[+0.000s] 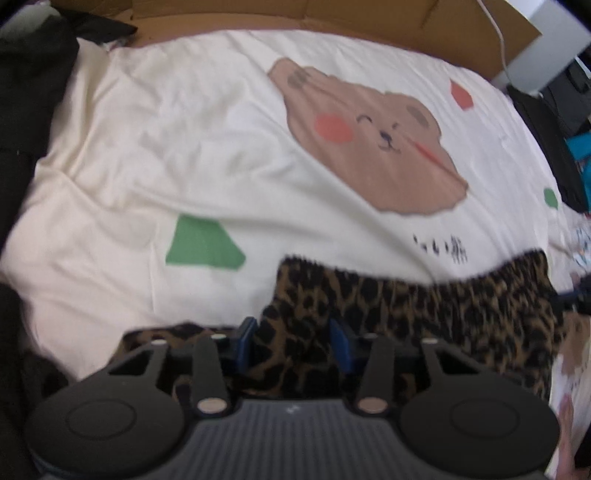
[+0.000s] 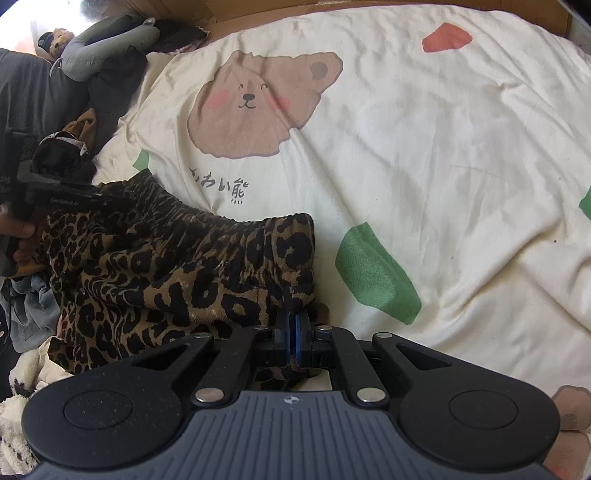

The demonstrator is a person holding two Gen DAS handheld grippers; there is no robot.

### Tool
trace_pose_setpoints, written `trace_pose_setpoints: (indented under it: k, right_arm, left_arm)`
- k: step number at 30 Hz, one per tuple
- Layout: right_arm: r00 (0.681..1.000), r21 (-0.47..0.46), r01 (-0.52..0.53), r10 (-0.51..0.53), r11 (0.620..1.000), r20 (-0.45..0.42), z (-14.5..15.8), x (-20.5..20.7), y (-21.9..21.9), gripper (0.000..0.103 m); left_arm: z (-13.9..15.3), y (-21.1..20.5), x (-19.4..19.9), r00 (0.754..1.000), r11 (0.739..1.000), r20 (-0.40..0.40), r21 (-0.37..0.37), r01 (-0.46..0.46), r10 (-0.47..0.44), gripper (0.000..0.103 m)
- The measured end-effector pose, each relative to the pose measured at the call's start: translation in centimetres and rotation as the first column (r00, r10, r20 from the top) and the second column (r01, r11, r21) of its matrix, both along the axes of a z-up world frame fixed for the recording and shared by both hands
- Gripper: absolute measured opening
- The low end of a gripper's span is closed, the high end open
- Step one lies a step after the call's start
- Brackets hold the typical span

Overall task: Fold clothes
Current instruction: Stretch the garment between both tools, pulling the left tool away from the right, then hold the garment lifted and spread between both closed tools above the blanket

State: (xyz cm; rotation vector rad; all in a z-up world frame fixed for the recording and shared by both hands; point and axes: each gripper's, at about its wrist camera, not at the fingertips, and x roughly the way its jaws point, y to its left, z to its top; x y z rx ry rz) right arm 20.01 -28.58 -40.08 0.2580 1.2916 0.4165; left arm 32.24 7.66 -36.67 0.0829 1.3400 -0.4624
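Note:
A leopard-print garment (image 2: 177,273) with an elastic waistband lies bunched on a cream bear-print bedsheet (image 2: 424,155). My right gripper (image 2: 293,325) is shut on the garment's right waistband corner. In the left wrist view my left gripper (image 1: 291,343) has its blue pads apart, with a fold of the leopard-print garment (image 1: 406,306) between them. The left gripper also shows in the right wrist view (image 2: 107,197) at the garment's left waistband end. The left wrist view is blurred.
Dark clothes (image 1: 33,74) pile along the left of the bed, with a grey-green pillow (image 2: 107,44) and denim (image 2: 29,314). Cardboard (image 1: 332,14) lines the far edge. Dark bags (image 1: 554,122) sit at the right.

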Motion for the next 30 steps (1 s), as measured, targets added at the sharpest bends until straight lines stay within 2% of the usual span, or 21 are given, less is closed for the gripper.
trace_pose_setpoints:
  k: [1,2,5,11,16,23,30]
  right_arm:
    - [1.0,-0.005,0.007,-0.007,1.0,0.006,0.1,0.0,-0.1,0.0]
    - [1.0,-0.011,0.018,-0.018,1.0,0.013,0.3,0.1,-0.3,0.0]
    - [0.998,-0.023,0.055,-0.054,0.998,0.045,1.6,0.5,-1.2,0.0]
    - [0.992,-0.031,0.06,-0.056,0.998,0.116,5.7,0.5,-2.4,0.0]
    - [0.982,-0.023,0.037,-0.032,0.999,0.185,10.1,-0.9,-3.5,0.0]
    - [0.962,-0.024,0.019,-0.012,1.0,0.274,15.7,-3.6,-5.5,0.0]
    - [0.929,-0.029,0.001,0.01,1.0,0.369,21.9,-6.5,-7.9,0.0]
  left_arm:
    - [0.2,0.1,-0.3,1.0,1.0,0.004,0.0,0.007,-0.007,0.029]
    - [0.4,0.1,-0.6,1.0,1.0,0.011,0.004,0.016,-0.016,0.014]
    - [1.7,0.0,-1.3,0.997,0.999,0.057,0.006,0.047,-0.047,0.007]
    - [6.3,-0.7,-1.8,0.988,0.996,0.148,-0.076,0.055,-0.044,0.004]
    - [11.8,-1.9,-3.4,0.97,0.986,0.24,-0.146,0.074,-0.037,0.004]
    - [19.2,-1.9,-9.0,0.942,0.974,0.337,-0.213,0.08,-0.004,0.004]
    - [24.5,-1.2,-14.9,0.921,0.964,0.387,-0.257,0.071,0.035,0.004]
